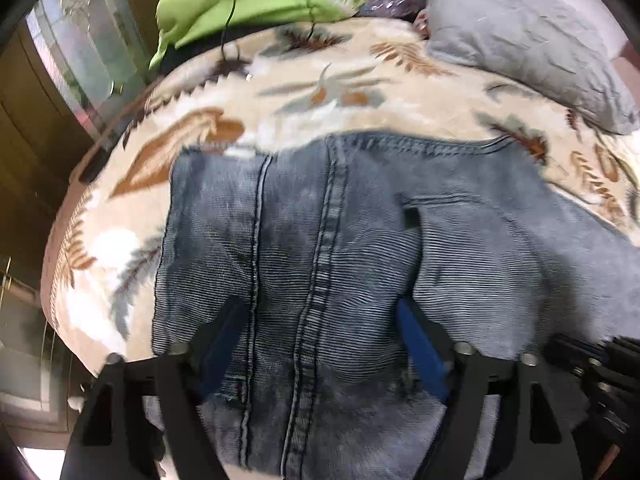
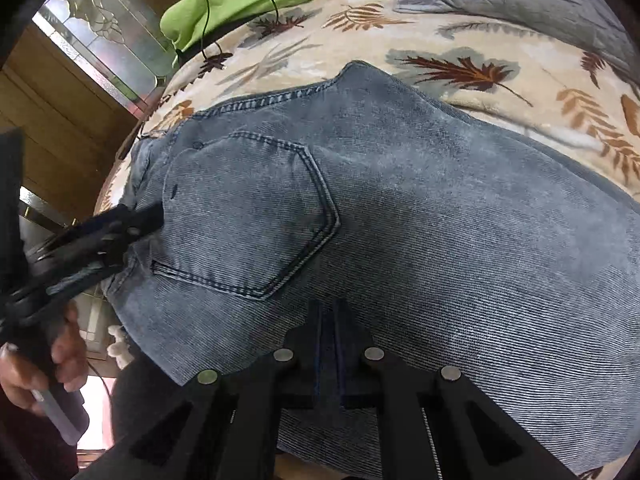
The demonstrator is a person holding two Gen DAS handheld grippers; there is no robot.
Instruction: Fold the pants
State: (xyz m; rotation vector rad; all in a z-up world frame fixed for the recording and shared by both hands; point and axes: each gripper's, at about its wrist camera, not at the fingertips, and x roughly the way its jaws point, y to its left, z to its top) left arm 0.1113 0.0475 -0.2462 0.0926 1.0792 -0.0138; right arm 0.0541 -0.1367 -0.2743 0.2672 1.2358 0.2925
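Now the jeans (image 2: 400, 208) run long toward the right, and the left gripper (image 1: 320, 320), fingers wide apart over the waist end, is nearer there, while the right gripper (image 2: 329, 312) is pinched on the near edge.

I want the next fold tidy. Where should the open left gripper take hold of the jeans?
Probably the waistband edge of the jeans, coming from above: it is a thick, stitched hem lying flat on the blanket. The left gripper hangs open.

Both wrist views look steeply down, close, sharing the jeans (image 1: 320, 240).
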